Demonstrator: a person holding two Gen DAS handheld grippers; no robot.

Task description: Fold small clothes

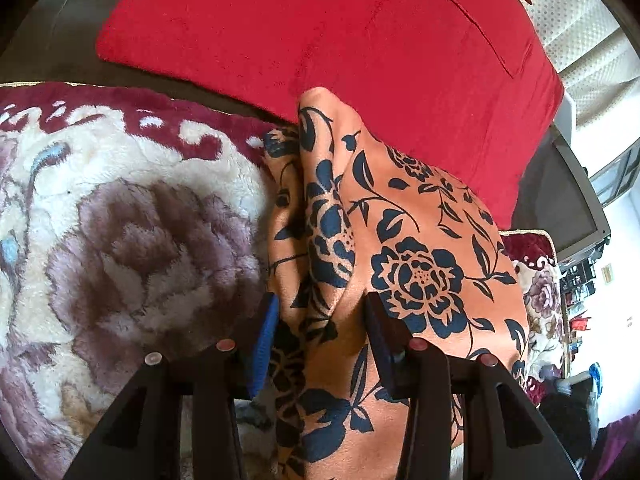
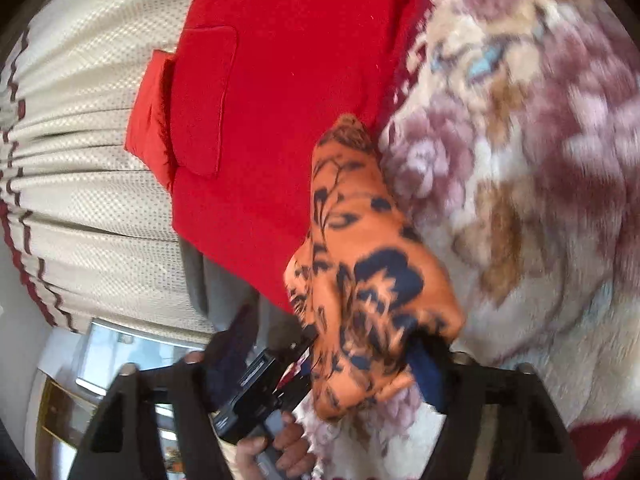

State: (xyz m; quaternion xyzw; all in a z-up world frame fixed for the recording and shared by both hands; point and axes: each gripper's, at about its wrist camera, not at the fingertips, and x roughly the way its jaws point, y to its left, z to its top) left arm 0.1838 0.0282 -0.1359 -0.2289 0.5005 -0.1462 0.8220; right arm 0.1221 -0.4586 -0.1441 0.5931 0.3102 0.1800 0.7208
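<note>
An orange garment with a dark blue flower print point(image 1: 404, 264) lies bunched on a fluffy flowered blanket point(image 1: 120, 240), its far tip against a red cushion point(image 1: 340, 40). My left gripper point(image 1: 320, 300) straddles a raised fold of it; the jaws stand apart and the pads do not press the cloth. The right wrist view is blurred and rolled sideways. There the same garment point(image 2: 372, 280) hangs over the right-hand finger point(image 2: 428, 364) of my right gripper point(image 2: 330, 336). That gripper's jaws are wide apart, and the left finger is clear of the cloth.
A hand holding the other black gripper point(image 2: 260, 384) sits low between the right gripper's fingers. A cream pleated curtain point(image 2: 92, 200) hangs behind the red cushion point(image 2: 280, 100), with a window point(image 2: 132, 356) below it. A dark screen point(image 1: 568, 200) stands at the right.
</note>
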